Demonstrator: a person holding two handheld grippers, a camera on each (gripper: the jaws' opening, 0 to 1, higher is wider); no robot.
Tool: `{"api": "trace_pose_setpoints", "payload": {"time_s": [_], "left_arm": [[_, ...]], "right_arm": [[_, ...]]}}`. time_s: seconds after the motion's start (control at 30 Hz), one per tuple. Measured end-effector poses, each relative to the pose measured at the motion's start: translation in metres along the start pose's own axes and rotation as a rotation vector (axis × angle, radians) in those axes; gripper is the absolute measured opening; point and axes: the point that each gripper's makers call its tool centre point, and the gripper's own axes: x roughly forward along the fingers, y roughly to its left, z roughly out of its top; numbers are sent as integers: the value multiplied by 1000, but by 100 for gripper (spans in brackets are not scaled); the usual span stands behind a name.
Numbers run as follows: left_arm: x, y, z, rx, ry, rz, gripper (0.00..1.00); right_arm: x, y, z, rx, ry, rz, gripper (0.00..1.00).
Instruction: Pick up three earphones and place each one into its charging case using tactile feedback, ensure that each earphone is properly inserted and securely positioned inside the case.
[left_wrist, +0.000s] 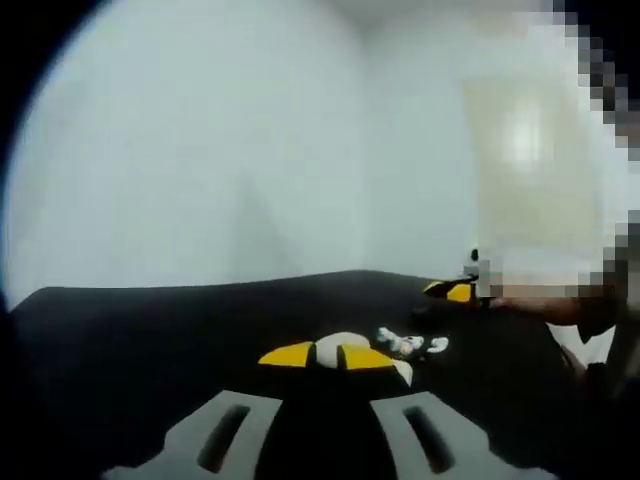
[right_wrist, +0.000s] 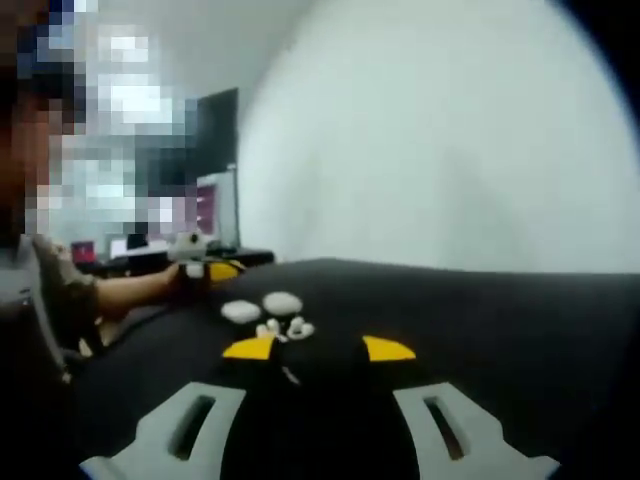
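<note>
I am holding both grippers low over the black table (right_wrist: 520, 320), jaws apart and gripping nothing. The earphones (right_wrist: 285, 328) lie loose just beyond my right gripper (right_wrist: 318, 348), beside two white cases (right_wrist: 262, 306) (lids unclear); I am judging a slow, centred approach best.

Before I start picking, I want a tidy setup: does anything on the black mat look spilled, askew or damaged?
Nothing looks damaged. The earphones lie loose in a small cluster on the black mat beside two white cases, which fits the start of the job. The views are too blurred to judge the cases' lids. Both grippers are open and empty.
</note>
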Motion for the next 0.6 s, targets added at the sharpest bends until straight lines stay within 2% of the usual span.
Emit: {"api": "trace_pose_setpoints", "payload": {"time_s": [0.07,0.23,0.43,0.6], "left_arm": [[1,-1,-4,46,22,2,5],[1,-4,-4,70,21,-3,6],[0,0,0,41,-9,20,14],[-2,1,7,-37,-47,7,17]], "right_arm": [[0,0,0,1,-3,-1,33],[1,-1,0,7,1,-2,33],[0,-4,2,16,-10,-2,33],[-1,-5,3,17,-19,-8,33]]}}
